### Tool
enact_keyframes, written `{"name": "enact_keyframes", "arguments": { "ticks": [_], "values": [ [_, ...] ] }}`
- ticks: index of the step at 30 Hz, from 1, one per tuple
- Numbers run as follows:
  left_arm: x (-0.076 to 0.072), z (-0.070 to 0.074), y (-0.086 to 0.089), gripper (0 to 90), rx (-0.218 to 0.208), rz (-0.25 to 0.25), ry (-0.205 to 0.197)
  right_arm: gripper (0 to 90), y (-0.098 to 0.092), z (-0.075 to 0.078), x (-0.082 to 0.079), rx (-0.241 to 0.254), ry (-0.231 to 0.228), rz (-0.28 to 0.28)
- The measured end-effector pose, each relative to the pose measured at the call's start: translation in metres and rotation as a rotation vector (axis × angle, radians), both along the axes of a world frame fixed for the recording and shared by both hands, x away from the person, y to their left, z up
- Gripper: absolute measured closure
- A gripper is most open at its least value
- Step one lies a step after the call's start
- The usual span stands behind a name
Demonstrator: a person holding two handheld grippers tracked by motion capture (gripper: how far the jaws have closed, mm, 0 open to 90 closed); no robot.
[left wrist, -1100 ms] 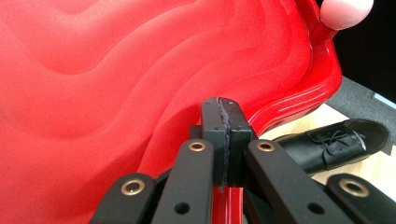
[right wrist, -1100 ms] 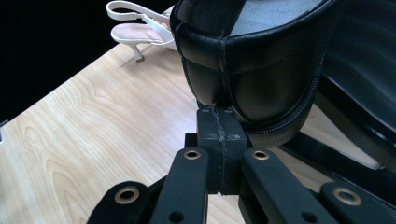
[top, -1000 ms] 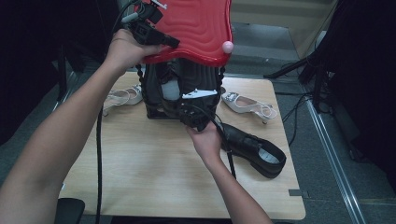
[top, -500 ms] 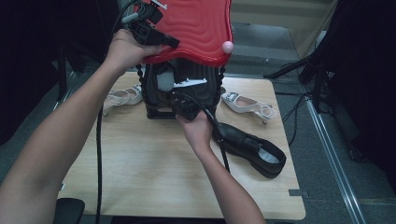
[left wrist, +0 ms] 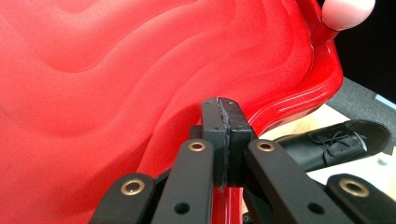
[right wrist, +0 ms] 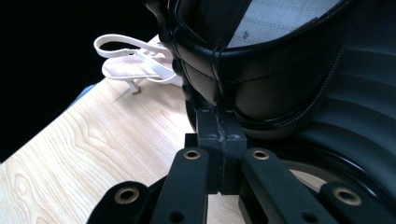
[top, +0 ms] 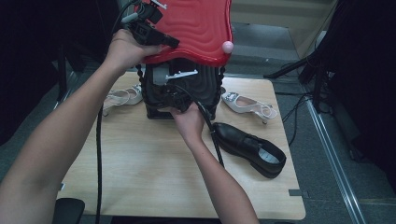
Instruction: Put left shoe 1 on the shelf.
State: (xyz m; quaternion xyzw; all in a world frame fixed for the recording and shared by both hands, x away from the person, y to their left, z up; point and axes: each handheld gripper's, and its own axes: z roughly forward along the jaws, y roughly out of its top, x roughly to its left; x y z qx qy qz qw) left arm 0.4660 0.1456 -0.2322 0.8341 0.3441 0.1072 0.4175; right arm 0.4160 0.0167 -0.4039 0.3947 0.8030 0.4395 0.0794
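A black ribbed case (top: 208,91) stands at the table's back, its red wavy lid (top: 196,28) raised. My left gripper (top: 173,43) is shut on the lid's (left wrist: 93,93) lower rim and holds it up; the jaws (left wrist: 226,109) meet with red rim between them. At the case's mouth, under the lid, my right gripper (top: 175,92) is shut on a black shoe (right wrist: 261,84), its tips (right wrist: 220,121) pinched on the stitched heel seam. The shoe hangs against the case's ribbed wall (right wrist: 359,121). A second black lace-up shoe (top: 250,147) lies on the table at right.
One white strappy sandal (top: 119,97) lies left of the case, another (top: 247,105) lies right of it. A pink knob (top: 227,46) sits on the lid's corner. The wooden table (top: 140,177) has bare room in front. Black cables trail from both grippers.
My right hand has carried the black shoe away from me and slightly left, up to the case's mouth. The left gripper and the lid have stayed where they were.
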Motion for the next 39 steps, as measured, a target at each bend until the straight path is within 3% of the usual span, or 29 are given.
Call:
{"name": "enact_keyframes", "arguments": {
  "ticks": [4, 8, 12, 15, 18, 20, 22, 24, 27, 30, 39],
  "values": [
    [0.0, 0.0, 0.0, 90.0, 0.0, 0.0, -0.003, 90.0, 0.003, -0.006, 0.002, -0.023, 0.01, -0.001],
    [0.0, 0.0, 0.0, 90.0, -0.001, 0.002, -0.001, 90.0, -0.001, -0.008, 0.002, 0.013, 0.012, 0.016],
    [0.001, 0.001, 0.001, 89.9, -0.003, 0.012, 0.013, 90.0, -0.007, -0.003, -0.004, 0.017, -0.008, 0.04],
    [-0.001, 0.006, 0.005, 80.7, -0.034, 0.001, 0.042, 90.0, -0.014, 0.001, -0.012, 0.015, -0.027, 0.062],
    [-0.008, 0.008, 0.007, 77.1, -0.008, 0.001, 0.046, 89.3, -0.023, 0.002, -0.018, 0.029, -0.026, 0.082],
    [-0.012, 0.009, 0.008, 71.4, -0.015, -0.009, 0.06, 84.6, -0.03, 0.003, -0.022, 0.053, -0.027, 0.101],
    [-0.02, 0.01, 0.008, 66.7, -0.025, -0.031, 0.052, 79.0, -0.038, 0.002, -0.025, 0.063, -0.018, 0.122],
    [-0.029, 0.009, 0.009, 60.5, -0.033, -0.042, 0.035, 75.9, -0.045, 0.003, -0.03, 0.061, -0.041, 0.131],
    [-0.042, 0.005, 0.011, 53.8, -0.046, -0.052, 0.029, 70.7, -0.057, 0.0, -0.041, 0.065, -0.071, 0.17],
    [-0.055, -0.004, 0.012, 49.7, -0.042, -0.067, 0.016, 69.0, -0.068, -0.004, -0.055, 0.034, -0.102, 0.188],
    [-0.072, -0.031, 0.02, 47.0, -0.056, -0.081, 0.047, 67.3, -0.097, -0.013, -0.07, 0.062, -0.059, 0.176]
  ]
}}
